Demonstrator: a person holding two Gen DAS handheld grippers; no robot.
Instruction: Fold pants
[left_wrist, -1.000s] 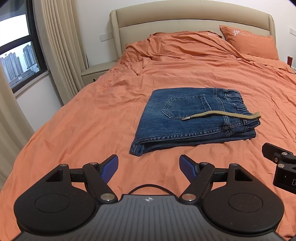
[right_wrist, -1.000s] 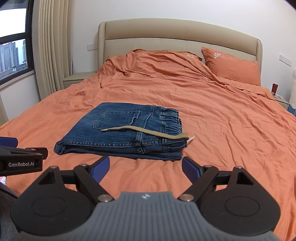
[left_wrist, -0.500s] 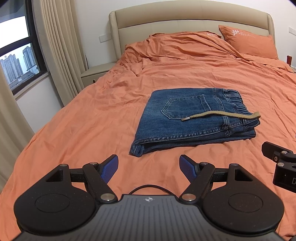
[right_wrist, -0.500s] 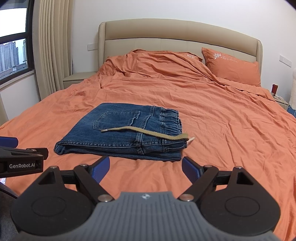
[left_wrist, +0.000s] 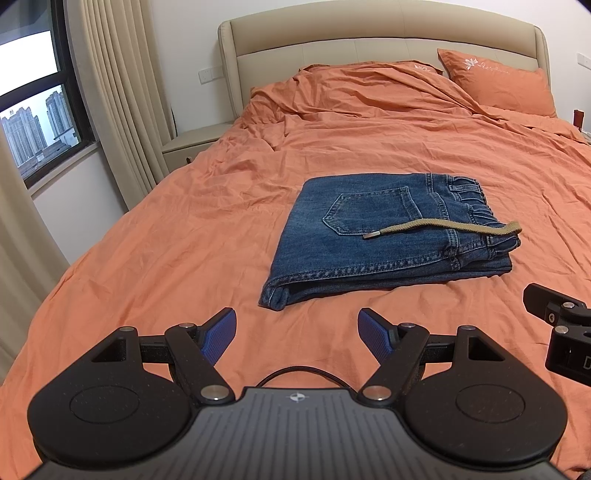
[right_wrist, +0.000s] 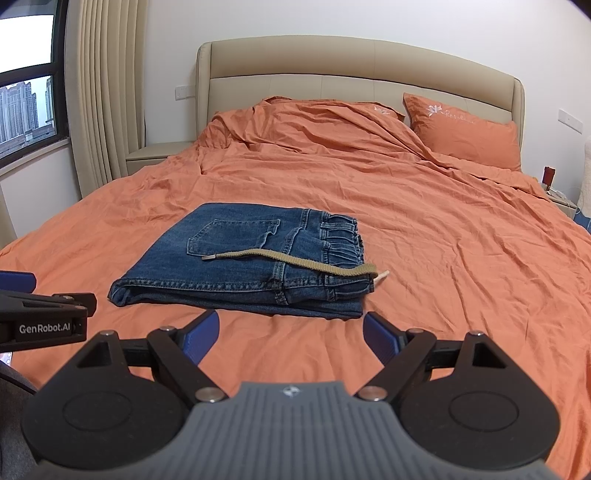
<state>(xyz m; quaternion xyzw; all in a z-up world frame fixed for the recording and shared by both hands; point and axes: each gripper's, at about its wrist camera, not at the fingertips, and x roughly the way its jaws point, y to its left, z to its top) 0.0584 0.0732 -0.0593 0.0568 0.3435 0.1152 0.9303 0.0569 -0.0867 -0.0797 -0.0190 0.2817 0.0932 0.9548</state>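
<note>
Left claw (left_wrist: 297, 328) wide, blue pads (left_wrist: 221, 334) apart, nothing between them, hovering over bare orange sheet (left_wrist: 166, 258) short of the pants. Right claw (right_wrist: 290, 334) also wide and empty, just beside the left one, near edge of the fold right ahead of its tips. Neither claw touches the cloth. Pants (left_wrist: 384, 229) are folded into a flat rectangle mid-bed, back pocket (left_wrist: 373, 212) up, elastic waistband to the right, fold edge to the left. Tan drawstring (left_wrist: 443, 227) lies loose across the top, metal tip near the pocket, other end past the waistband corner. Beyond: rumpled duvet, orange pillow (right_wrist: 465, 131) at right against the beige headboard (right_wrist: 354, 62). Nightstand (left_wrist: 192, 142), curtain (left_wrist: 122, 92) and window (left_wrist: 33, 103) on the left.
</note>
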